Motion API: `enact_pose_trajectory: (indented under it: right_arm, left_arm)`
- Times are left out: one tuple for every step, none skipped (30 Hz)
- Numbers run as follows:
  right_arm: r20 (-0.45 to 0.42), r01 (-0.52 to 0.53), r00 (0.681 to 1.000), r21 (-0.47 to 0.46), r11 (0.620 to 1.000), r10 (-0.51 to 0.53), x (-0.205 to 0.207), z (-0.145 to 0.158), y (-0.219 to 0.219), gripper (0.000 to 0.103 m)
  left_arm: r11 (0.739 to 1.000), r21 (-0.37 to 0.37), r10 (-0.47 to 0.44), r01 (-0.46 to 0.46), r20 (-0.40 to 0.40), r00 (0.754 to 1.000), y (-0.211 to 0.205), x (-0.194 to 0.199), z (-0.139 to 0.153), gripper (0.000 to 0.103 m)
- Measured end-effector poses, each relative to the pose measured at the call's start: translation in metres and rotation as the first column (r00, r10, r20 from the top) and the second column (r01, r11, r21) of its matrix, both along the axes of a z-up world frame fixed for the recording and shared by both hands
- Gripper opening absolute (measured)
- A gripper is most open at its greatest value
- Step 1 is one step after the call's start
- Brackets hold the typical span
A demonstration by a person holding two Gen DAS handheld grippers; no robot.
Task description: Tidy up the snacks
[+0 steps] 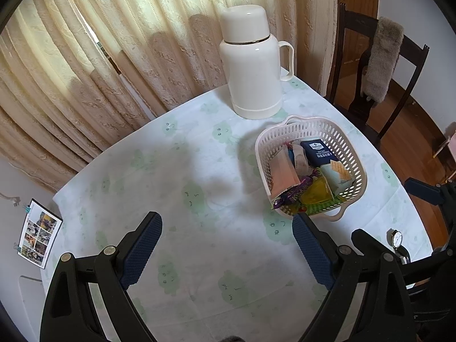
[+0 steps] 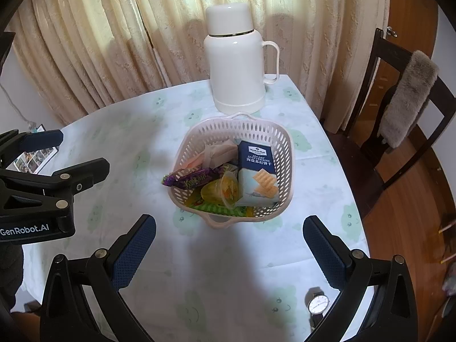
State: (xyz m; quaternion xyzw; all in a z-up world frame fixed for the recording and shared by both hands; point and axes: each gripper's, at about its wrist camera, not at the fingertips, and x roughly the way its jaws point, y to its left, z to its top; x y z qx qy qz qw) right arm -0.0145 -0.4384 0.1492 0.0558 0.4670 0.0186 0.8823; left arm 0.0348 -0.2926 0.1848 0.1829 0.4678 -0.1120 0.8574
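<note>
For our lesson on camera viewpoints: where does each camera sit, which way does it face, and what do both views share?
Left wrist: on the left tongs, above the table's left part, facing the curtain; open blue-padded fingers show, the right tongs at the right edge.
Right wrist: on the right tongs, facing the pink perforated plastic basket; open fingers show, the left tongs at left.
Shared: the basket, the white plastic thermos jug, the round-faced wristwatch.

"GenRobot.AI" on left gripper (image 2: 58,154); "SEA SALT" on cracker box (image 2: 256,171)
</note>
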Motion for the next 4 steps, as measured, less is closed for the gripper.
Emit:
enact_pose_trajectory:
  right_arm:
    - [0.001, 0.001, 1.000, 0.001, 1.000, -0.001, 0.0004, 0.0004, -0.0002, 0.102]
    - [-0.001, 0.001, 1.000, 0.001, 1.000, -0.001, -0.0002, 0.0000, 0.0001, 0.102]
    - [-0.002, -0.002, 1.000, 0.000, 1.000, 0.002, 0.0007, -0.0010, 0.0000, 0.102]
    - [-0.004, -0.003, 1.000, 0.000, 1.000, 0.003, 0.0002, -0.0016, 0.0006, 0.102]
  left_arm:
    - [1.000, -0.001, 0.000, 0.000, -0.001, 1.000, -0.0001, -0.0002, -0.0003, 0.091]
    - [1.000, -0.002, -0.001, 0.001, -0.002, 1.000, -0.0002, 0.0002, -0.0006, 0.091]
    - [1.000, -0.002, -0.002, 0.002, -0.001, 1.000, -0.0002, -0.0006, -0.0007, 0.091]
    - [1.000, -0.001, -0.002, 0.002, -0.001, 1.000, -0.0002, -0.0004, -0.0006, 0.091]
